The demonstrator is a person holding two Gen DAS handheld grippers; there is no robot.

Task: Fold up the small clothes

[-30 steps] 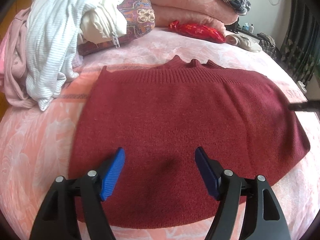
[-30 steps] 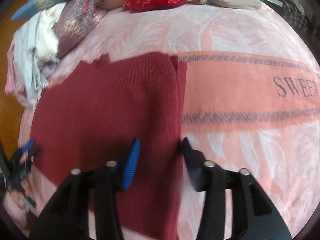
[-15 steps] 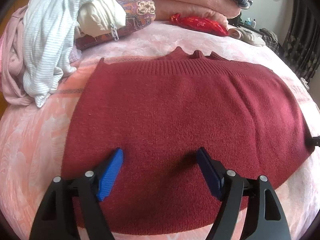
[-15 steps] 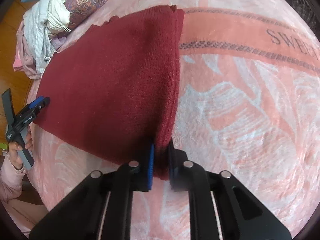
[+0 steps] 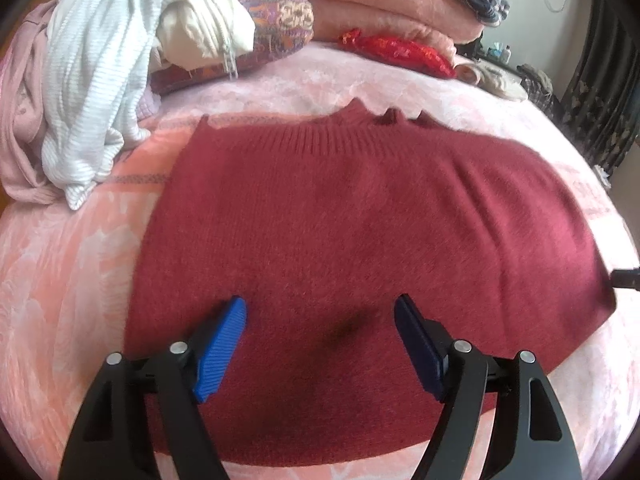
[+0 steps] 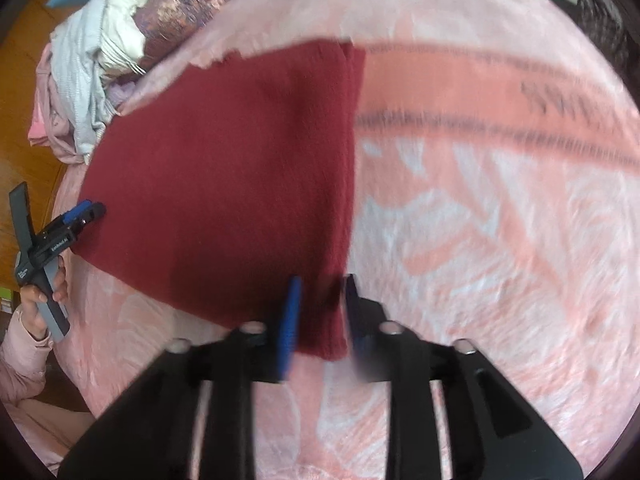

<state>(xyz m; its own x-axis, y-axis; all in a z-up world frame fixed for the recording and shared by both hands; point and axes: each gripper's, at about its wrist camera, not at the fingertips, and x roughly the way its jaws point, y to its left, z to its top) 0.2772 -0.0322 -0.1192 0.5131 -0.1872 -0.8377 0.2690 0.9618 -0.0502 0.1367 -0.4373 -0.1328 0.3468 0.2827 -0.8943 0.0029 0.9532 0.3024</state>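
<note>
A dark red knitted sweater (image 5: 360,240) lies flat on the pink blanket, folded into a broad panel with its ribbed edge at the far side. My left gripper (image 5: 320,316) is open, hovering just over the sweater's near edge. In the right wrist view the sweater (image 6: 224,172) fills the left half. My right gripper (image 6: 322,288) is open, its jaws straddling the sweater's near right corner without clamping it. The left gripper also shows in the right wrist view (image 6: 90,210), at the sweater's left edge, held in a hand.
A heap of white, striped and pink clothes (image 5: 92,92) sits at the far left on the bed. Folded pink blankets (image 5: 384,4) and a red pouch (image 5: 396,50) lie at the back. The pink blanket (image 6: 500,240) spreads right. A wooden floor (image 6: 24,68) lies past the left edge.
My right gripper, shut on the sweater's corner half a second ago, has opened and the corner now lies between its jaws. My left gripper stays open over the near edge.
</note>
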